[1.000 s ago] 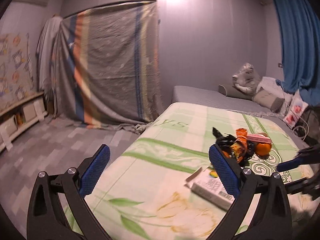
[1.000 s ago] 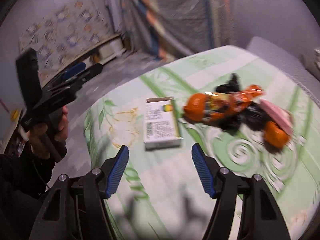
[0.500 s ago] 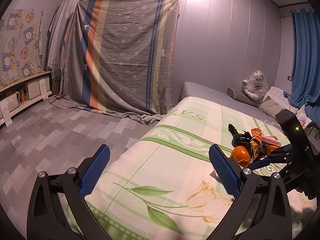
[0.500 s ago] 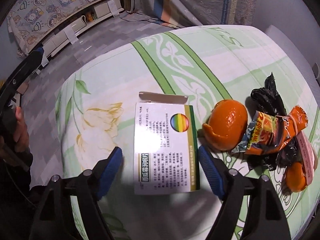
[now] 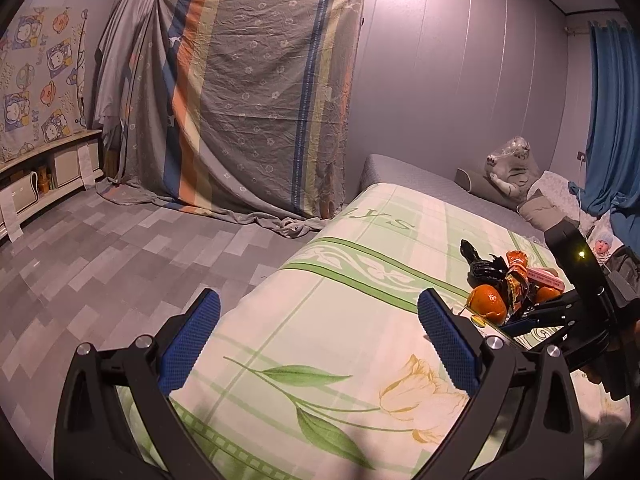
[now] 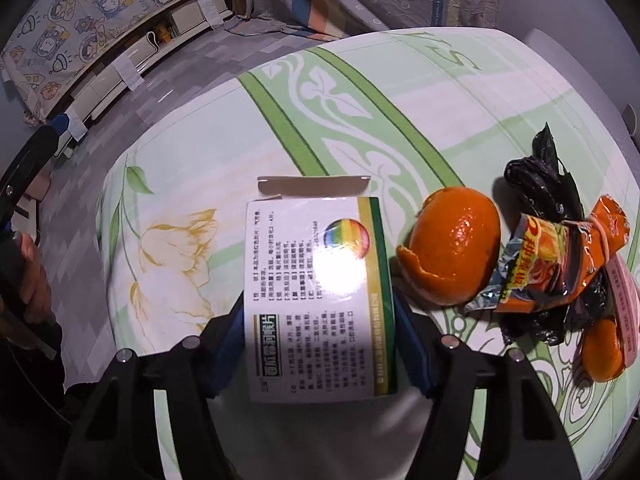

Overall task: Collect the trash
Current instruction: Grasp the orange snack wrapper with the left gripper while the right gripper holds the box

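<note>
Trash on the bedspread [image 6: 400, 92]: one box [image 6: 320, 292], two pieces of orange peel, one orange snack wrapper [image 6: 560, 264], one black plastic bag [image 6: 540, 184] and one pink packet [image 6: 624, 300]. The large peel [image 6: 456, 248] lies just right of the box; the small peel [image 6: 602, 354] sits at the lower right of the pile, beside the pink packet.

Right gripper [image 6: 320, 344]: points steeply down over the box. The box lies flat on the bedspread, end flap open, between the two blue pads. The jaws are closing; both pads stand against the long sides of the box, so it reads as gripped.

Left gripper [image 5: 320, 364]: jaws wide apart, nothing between them, held over the near corner of the bed.

View differences: the right wrist view shows the whole printed face of the box and the person's left hand [image 6: 30, 276] at the left edge. The left wrist view shows only a sliver of the box behind its own right finger, but adds the striped sheet [image 5: 256, 96] hung on the wall, one blue curtain [image 5: 612, 120] and a plush toy [image 5: 510, 164] on the far bed.
</note>
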A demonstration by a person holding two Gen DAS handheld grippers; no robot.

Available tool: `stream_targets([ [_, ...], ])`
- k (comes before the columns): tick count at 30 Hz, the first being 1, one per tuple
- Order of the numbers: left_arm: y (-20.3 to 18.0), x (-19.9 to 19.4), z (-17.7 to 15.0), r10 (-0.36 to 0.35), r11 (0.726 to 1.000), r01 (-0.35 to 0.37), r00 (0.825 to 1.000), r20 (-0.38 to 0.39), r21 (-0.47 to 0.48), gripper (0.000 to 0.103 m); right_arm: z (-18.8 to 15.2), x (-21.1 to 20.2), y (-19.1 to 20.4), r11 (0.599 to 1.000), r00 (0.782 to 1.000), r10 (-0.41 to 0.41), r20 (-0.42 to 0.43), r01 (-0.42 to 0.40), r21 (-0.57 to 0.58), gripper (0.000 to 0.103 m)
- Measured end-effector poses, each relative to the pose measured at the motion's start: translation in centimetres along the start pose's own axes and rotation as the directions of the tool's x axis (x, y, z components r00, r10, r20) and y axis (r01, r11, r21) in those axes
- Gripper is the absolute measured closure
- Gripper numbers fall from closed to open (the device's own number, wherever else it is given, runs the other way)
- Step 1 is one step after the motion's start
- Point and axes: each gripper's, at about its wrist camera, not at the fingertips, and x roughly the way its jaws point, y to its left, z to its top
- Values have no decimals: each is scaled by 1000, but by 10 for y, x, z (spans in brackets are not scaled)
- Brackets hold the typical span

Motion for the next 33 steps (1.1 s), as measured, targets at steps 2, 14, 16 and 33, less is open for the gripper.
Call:
stream_targets([
  [2,-2,0,1,2,1000,-2,1000,-2,10,8,0,-4,-3,1000,1000,8,13,-8,27,40],
  [14,-67,27,10,-154,951,169,985,-76,258,8,-107,-116,-54,954,960,138,245,-195,228,40],
  [16,-87,39,12,-233,920,255,966,-109,299,8,-137,-129,-65,941,952,106,286,-189,280,40],
  [33,-246,138,0,-380,613,583,809,-448,534,9,-240,-168,-105,861,892,12,453,-239,449,40],
])
